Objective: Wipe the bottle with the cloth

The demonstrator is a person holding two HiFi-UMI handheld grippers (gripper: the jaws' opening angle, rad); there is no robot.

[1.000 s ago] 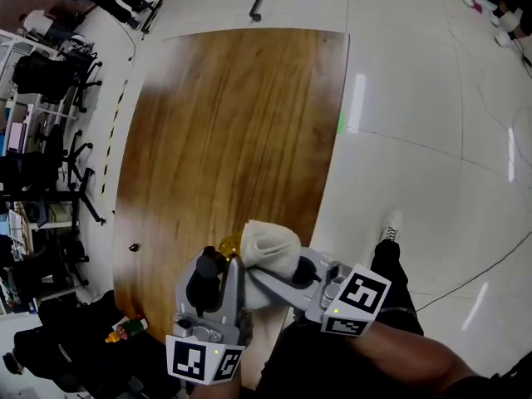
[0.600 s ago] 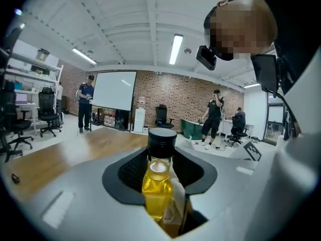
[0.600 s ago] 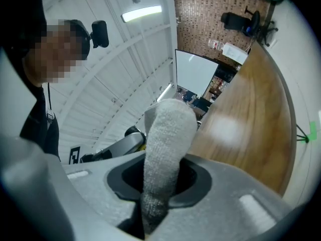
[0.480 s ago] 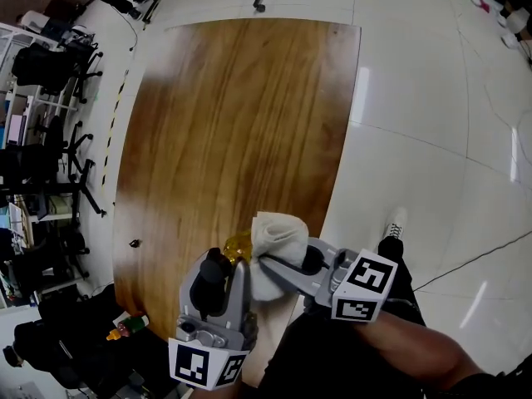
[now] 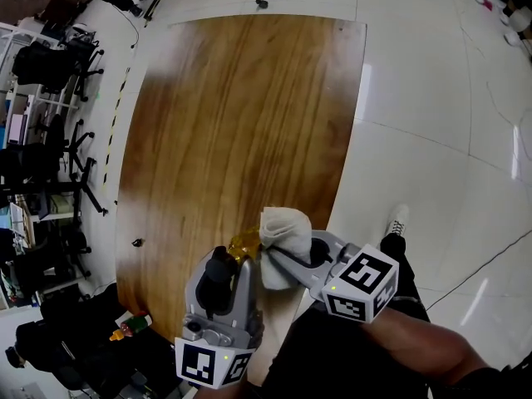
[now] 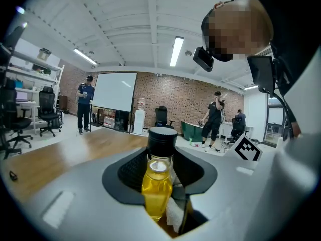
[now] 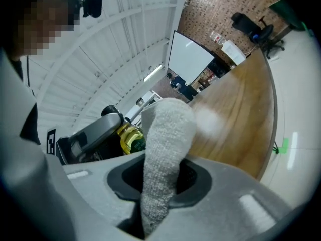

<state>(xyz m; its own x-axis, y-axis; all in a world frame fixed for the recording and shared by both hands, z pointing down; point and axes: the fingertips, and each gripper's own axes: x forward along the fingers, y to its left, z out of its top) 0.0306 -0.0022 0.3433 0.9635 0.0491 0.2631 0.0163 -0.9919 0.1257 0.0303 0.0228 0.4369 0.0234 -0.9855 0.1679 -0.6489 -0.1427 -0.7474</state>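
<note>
Above the counter's point(image 5: 241, 123) near edge, cloth point(image 5: 284, 229) meets bottle point(image 6: 159, 185).
Left gripper point(image 5: 233, 261) clamps the yellow, black-capped bottle upright; right gripper point(image 5: 276, 261), just to its right, pinches the white cloth, which touches the bottle's side.

In the head view, the cloth point(image 5: 285, 231) and left gripper point(image 5: 233, 264) hide most of the bottle point(image 5: 243, 243) (only a yellow sliver shows); a dark speck point(image 5: 137, 243) nearby is too small to tell.
</note>
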